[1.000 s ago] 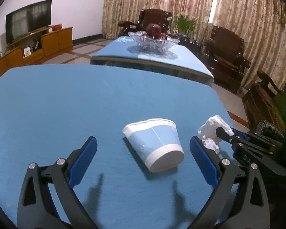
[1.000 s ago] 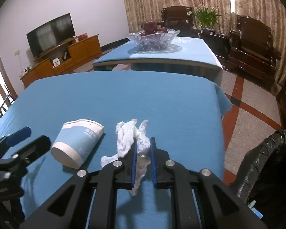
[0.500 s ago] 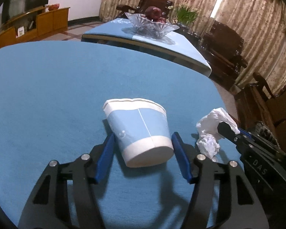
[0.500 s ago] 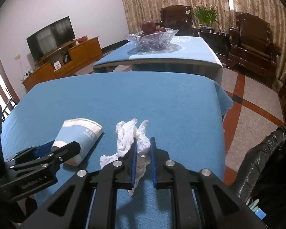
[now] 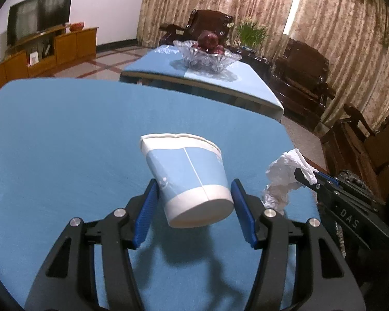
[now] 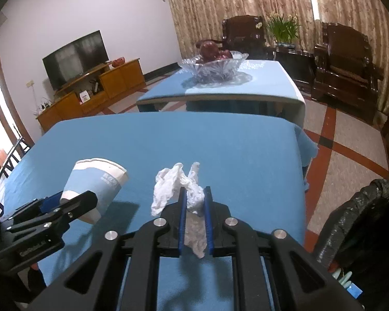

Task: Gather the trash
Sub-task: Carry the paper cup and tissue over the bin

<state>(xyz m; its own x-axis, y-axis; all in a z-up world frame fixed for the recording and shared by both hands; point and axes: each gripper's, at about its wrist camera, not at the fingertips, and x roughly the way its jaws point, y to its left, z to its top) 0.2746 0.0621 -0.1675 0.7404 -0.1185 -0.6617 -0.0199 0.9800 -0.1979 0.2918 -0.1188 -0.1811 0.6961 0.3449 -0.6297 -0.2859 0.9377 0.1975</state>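
Observation:
A blue and white paper cup (image 5: 192, 178) lies on its side between the blue pads of my left gripper (image 5: 194, 184), which is shut on it near its base. The cup hangs just above the blue tablecloth (image 5: 64, 142) and casts a shadow below. In the right wrist view the cup (image 6: 96, 178) and the left gripper (image 6: 64, 202) show at the lower left. My right gripper (image 6: 194, 191) is shut on a crumpled white tissue (image 6: 173, 184), held a little above the cloth. From the left wrist view the tissue (image 5: 282, 173) is just right of the cup.
A black trash bag (image 6: 363, 220) stands open on the floor off the table's right edge. Beyond the table is a second blue-covered table with a glass fruit bowl (image 6: 215, 64). Dark wooden armchairs (image 6: 345, 59) line the curtained wall, and a TV cabinet (image 6: 90, 88) stands at the left.
The left gripper's jaws went from wide open around the lying cup to shut on it, and raised it off the cloth. The right gripper keeps its hold on the tissue, slightly higher.

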